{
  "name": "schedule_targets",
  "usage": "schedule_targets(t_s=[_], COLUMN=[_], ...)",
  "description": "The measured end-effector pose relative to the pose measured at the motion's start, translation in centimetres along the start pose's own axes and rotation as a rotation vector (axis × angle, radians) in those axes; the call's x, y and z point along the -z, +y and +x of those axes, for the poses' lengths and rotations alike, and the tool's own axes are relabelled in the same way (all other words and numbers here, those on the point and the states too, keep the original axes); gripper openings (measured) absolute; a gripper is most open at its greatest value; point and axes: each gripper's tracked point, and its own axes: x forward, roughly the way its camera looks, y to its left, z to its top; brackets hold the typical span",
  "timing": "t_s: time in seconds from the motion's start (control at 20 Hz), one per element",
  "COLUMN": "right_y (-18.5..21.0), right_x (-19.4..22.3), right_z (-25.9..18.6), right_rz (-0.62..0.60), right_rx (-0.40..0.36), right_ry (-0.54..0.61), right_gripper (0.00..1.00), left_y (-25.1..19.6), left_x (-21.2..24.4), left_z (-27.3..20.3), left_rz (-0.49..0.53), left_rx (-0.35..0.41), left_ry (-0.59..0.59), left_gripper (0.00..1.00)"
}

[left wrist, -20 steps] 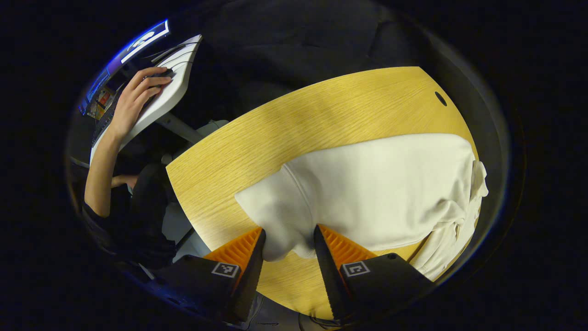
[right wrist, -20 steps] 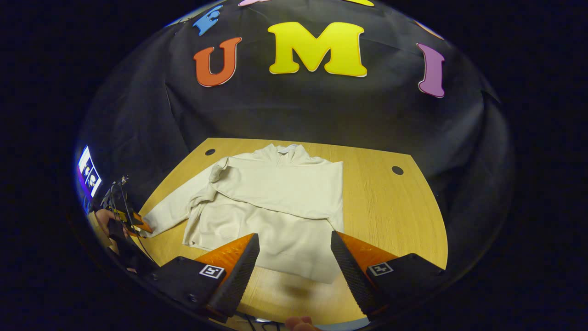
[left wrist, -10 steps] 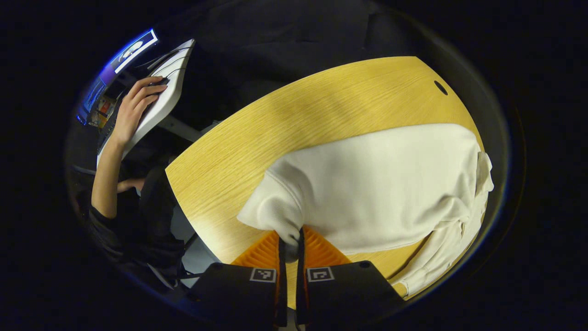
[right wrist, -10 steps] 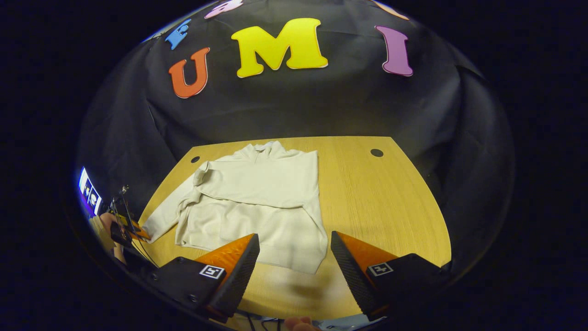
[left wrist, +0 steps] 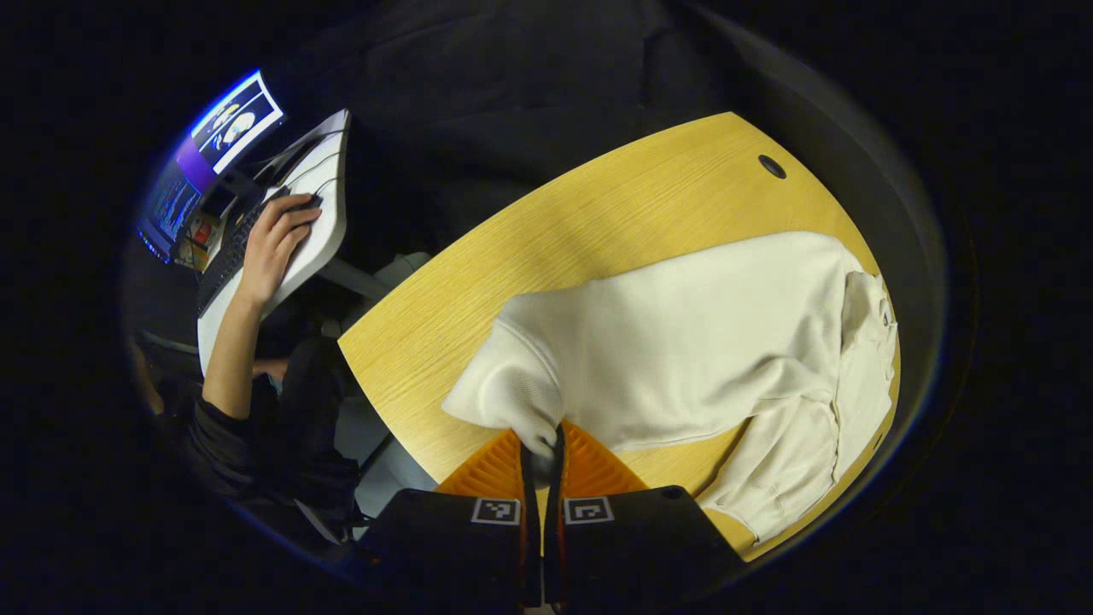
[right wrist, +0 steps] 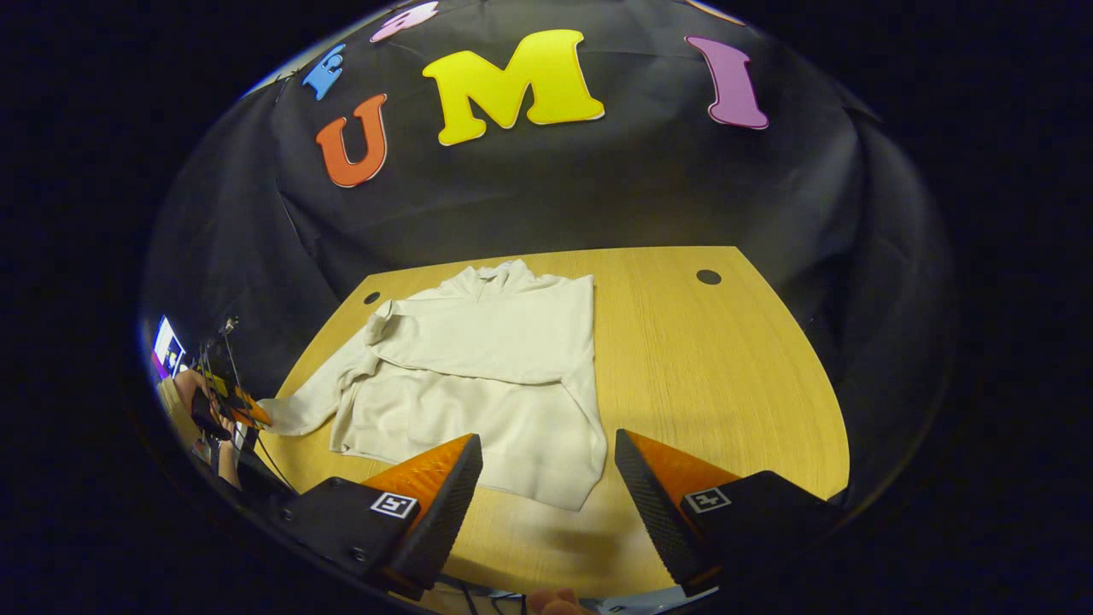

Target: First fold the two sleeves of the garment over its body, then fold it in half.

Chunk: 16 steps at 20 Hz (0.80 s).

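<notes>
**Spotter:** Progress first. One sleeve already lay folded across the body of your garment. That was how it sat; I couldn't say what put it there. The other sleeve reached out flat toward 8 o'clock in the right gripper view, off the body, so that fold looked unfinished, and the fold in half was still to come, as I judged it.

**Checker:** And the tools you were holding?

**Spotter:** Your left gripper had its fingers pressed together on the cuff of that outstretched sleeve, pinching the cloth at 6 o'clock in its own view. You could also see it at 8 o'clock in the right gripper view, at the sleeve's tip. Your right gripper had its fingers spread wide, holding nothing, hanging over the near hem at 6 o'clock.

**Checker:** Where was the garment itself?

**Spotter:** It lay on the wooden table, left of centre, collar toward 12 o'clock in the right gripper view.

**Checker:** Counts?

**Spotter:** One garment, two sleeves, two grippers, one table with two round holes near its far edge. Off to 9 o'clock in the left gripper view, one person's hand rested on a white desk beside a lit screen.
</notes>
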Motion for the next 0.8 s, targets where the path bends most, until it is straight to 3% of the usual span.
schedule_targets(t_s=[0.1,0.15,0.2,0.3,0.8], right_y=[0.1,0.2,0.2,0.1,-1.4], right_x=[-0.1,-0.1,-0.2,-0.5,0.0], right_z=[0.5,0.7,1.0,1.4,2.2], right_rz=[-0.008,-0.012,-0.016,-0.025,-0.022], right_rx=[-0.017,-0.025,-0.032,-0.044,-0.053], right_ry=[0.000,0.003,0.004,0.004,0.009], right_gripper=[0.94,0.94,0.97,0.94,0.97], left_y=[-1.7,-2.8,-3.8,-6.4,-23.1], left_x=[-1.0,-1.5,-2.0,-2.9,-2.7], left_z=[-1.5,-2.1,-2.8,-3.9,-8.8], left_rz=[0.033,0.051,0.068,0.096,0.354], left_rx=[0.009,0.016,0.020,0.038,0.146], left_ry=[-0.028,-0.041,-0.053,-0.076,-0.135], left_gripper=[0.00,0.05,0.05,0.04,0.05])
